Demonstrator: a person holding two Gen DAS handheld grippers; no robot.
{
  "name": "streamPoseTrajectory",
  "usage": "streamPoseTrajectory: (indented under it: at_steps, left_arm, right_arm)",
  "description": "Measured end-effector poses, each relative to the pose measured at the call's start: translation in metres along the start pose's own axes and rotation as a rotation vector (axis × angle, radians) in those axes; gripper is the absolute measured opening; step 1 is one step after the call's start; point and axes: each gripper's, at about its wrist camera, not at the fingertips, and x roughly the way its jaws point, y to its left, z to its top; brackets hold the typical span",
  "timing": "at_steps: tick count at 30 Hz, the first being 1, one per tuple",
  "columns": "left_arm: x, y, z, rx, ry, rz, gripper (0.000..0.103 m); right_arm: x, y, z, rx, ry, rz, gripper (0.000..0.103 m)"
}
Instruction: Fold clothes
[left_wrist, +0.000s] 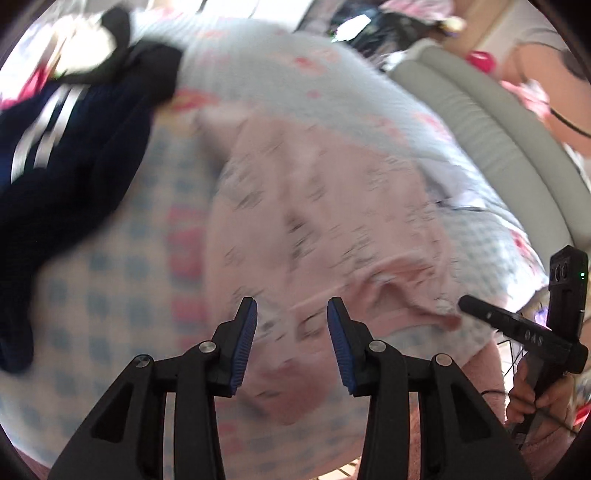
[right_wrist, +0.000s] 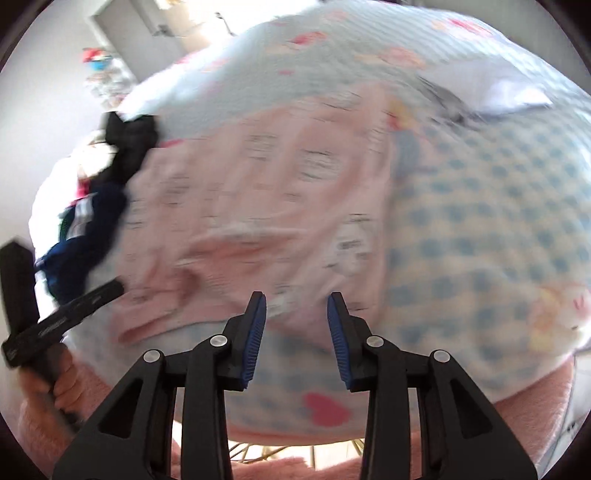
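A pink printed garment (left_wrist: 332, 206) lies rumpled on the bed's checked blanket (left_wrist: 110, 280), dark clothes (left_wrist: 66, 158) heaped beside it; left gripper (left_wrist: 291, 314) and right gripper (right_wrist: 296, 308) hover, fingers wide, empty; likely reaching for its near edge, though blur hides any folds

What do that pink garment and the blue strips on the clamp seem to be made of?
The pink garment looks like soft, thin matte cloth, maybe cotton knit: it creases and lies limp on the bed. Blur hides the weave. The blue pads look like ribbed rubber or soft plastic, going by the fine ridges along their faces.
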Motion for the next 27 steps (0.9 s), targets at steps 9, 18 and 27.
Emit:
streamPoseTrajectory:
  at_steps: [9, 18, 27]
  left_arm:
    - [-0.016, 0.031, -0.01, -0.015, 0.052, 0.083, 0.047]
    - [0.01, 0.028, -0.023, -0.092, 0.131, -0.038, 0.049]
    - [-0.018, 0.042, -0.006, -0.094, 0.102, -0.039, 0.043]
  right_arm:
    - [0.005, -0.048, -0.005, 0.089, 0.058, -0.14, 0.036]
    - [0.032, -0.039, -0.002, 0.067, 0.111, 0.056, 0.045]
    - [-0.004, -0.063, 0.002, 0.105, 0.026, -0.046, 0.039]
